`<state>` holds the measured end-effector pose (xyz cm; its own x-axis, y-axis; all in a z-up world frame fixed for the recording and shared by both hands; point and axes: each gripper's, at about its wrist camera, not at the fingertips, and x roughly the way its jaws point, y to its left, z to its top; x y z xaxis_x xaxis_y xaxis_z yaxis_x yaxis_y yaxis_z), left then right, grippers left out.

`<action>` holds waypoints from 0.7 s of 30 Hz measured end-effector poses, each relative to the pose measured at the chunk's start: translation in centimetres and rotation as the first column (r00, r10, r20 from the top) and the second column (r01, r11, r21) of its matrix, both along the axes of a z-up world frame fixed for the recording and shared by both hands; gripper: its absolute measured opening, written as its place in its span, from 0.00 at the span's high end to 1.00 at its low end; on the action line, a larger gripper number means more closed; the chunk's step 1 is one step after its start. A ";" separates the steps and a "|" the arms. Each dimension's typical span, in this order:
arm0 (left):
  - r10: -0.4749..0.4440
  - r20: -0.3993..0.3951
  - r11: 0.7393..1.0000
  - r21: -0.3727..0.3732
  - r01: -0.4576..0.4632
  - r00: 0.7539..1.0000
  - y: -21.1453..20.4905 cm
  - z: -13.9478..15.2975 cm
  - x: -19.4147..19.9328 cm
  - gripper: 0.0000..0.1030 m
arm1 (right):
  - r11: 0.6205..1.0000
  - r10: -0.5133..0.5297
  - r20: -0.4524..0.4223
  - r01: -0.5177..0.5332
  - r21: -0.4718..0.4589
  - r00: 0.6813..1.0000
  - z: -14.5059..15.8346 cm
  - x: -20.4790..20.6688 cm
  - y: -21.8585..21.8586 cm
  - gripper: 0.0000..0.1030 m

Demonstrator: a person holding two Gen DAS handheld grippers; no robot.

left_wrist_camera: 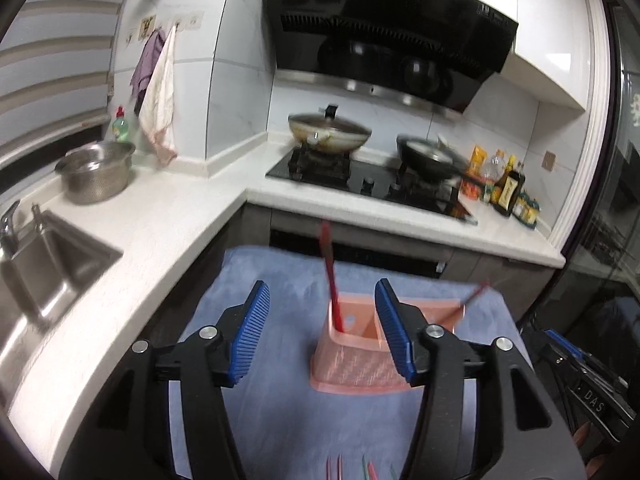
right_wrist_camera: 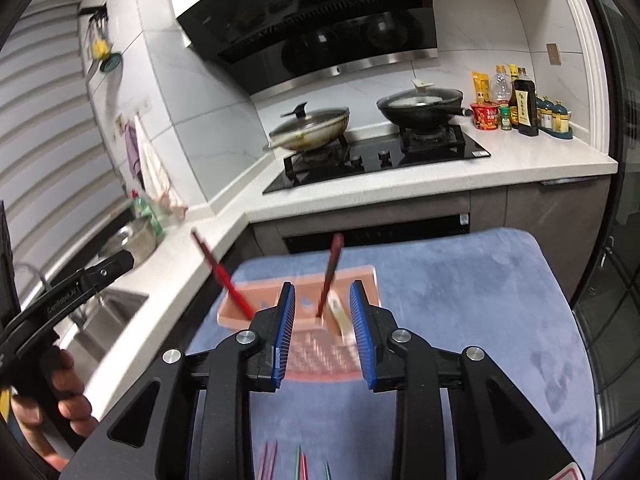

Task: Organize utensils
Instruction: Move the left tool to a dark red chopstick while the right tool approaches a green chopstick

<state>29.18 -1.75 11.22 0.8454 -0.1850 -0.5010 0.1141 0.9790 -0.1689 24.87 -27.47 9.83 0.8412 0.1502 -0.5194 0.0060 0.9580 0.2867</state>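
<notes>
From the left wrist view, the left gripper (left_wrist_camera: 322,330) is hanging spread and empty over a pink utensil holder (left_wrist_camera: 360,356), which is standing on a blue towel (left_wrist_camera: 260,400) and carrying two red utensils (left_wrist_camera: 331,276). Loose chopsticks (left_wrist_camera: 370,470) are lying at the near edge; the sorting looks part done.

From the right wrist view, the right gripper (right_wrist_camera: 322,332) is also gaping, holding nothing, above the holder. Next, probably, comes lowering onto the chopsticks. Behind, the white countertop (right_wrist_camera: 400,184) is bearing a gas hob (right_wrist_camera: 380,156) and two lidded woks.

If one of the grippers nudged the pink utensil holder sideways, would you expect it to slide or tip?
The pink utensil holder probably tips rather than slides: it looks like light, thin plastic on a plush blue towel that likely grips its base. The red utensils leaning outward may add some top-heaviness.
</notes>
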 end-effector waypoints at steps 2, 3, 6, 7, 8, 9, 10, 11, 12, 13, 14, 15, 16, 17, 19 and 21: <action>-0.006 -0.028 1.000 0.011 0.006 1.000 0.3 -1.3 -1.7 0.49 | 1.000 -0.003 -0.020 0.003 -0.017 1.000 -0.9 -2.0 0.2 0.72; -0.004 -0.043 1.000 0.019 0.005 0.999 0.5 -2.0 -2.6 0.49 | 1.000 -0.006 -0.033 0.005 -0.024 0.999 -1.5 -3.2 0.3 0.72; -0.013 -0.092 1.000 0.026 0.016 0.996 0.9 -4.2 -5.3 0.49 | 0.999 -0.010 -0.081 0.007 -0.033 0.997 -3.3 -6.5 0.5 0.71; -0.018 -0.109 0.999 0.029 0.021 0.994 1.0 -4.9 -6.3 0.49 | 0.999 -0.008 -0.106 0.005 -0.032 0.994 -4.2 -7.7 0.6 0.71; -0.022 -0.128 0.999 0.034 0.027 0.992 1.0 -5.8 -7.2 0.49 | 0.999 -0.005 -0.123 0.000 -0.036 0.992 -4.9 -8.5 0.7 0.70; -0.031 -0.145 0.998 0.043 0.038 0.989 1.0 -6.6 -8.1 0.49 | 0.999 -0.008 -0.142 0.001 -0.048 0.990 -5.6 -9.5 0.8 0.70; -0.036 -0.157 0.998 0.052 0.045 0.987 1.0 -7.3 -8.9 0.49 | 0.997 -0.017 -0.163 0.005 -0.072 0.986 -6.6 -10.9 1.0 0.68; -0.040 -0.176 0.996 0.068 0.052 0.984 1.0 -8.2 -9.9 0.49 | 0.996 -0.021 -0.181 0.005 -0.093 0.983 -7.4 -11.8 1.2 0.67; -0.045 -0.194 0.995 0.081 0.062 0.980 1.0 -9.2 -10.8 0.49 | 0.994 -0.025 -0.199 0.004 -0.106 0.980 -8.2 -12.7 1.4 0.67; -0.049 -0.211 0.994 0.089 0.069 0.976 0.9 -10.1 -11.6 0.49 | 0.994 -0.029 -0.222 0.004 -0.112 0.975 -9.2 -13.7 1.5 0.67; -0.051 -0.227 0.993 0.096 0.074 0.973 0.9 -10.8 -12.2 0.49 | 0.994 -0.032 -0.238 0.005 -0.111 0.971 -9.9 -14.5 1.4 0.67; -0.052 -0.244 0.991 0.107 0.080 0.968 0.8 -11.7 -12.9 0.49 | 0.994 -0.033 -0.258 0.006 -0.108 0.965 -10.8 -15.3 1.5 0.67; -0.054 -0.255 0.990 0.112 0.085 0.965 0.8 -12.3 -13.5 0.49 | 0.995 -0.033 -0.280 0.004 -0.104 0.959 -11.6 -16.1 1.6 0.67; -0.057 -0.272 0.989 0.115 0.091 0.961 0.8 -13.0 -14.1 0.49 | 0.995 -0.032 -0.296 0.002 -0.101 0.955 -12.2 -16.7 1.7 0.67; -0.061 -0.301 0.988 0.118 0.101 0.952 0.7 -14.1 -15.2 0.49 | 0.996 -0.026 -0.330 -0.005 -0.092 0.944 -13.4 -17.8 2.1 0.67; -0.066 -0.324 0.988 0.114 0.108 0.944 0.7 -15.0 -16.1 0.49 | 0.995 -0.019 -0.351 -0.015 -0.095 0.936 -14.3 -18.8 2.6 0.67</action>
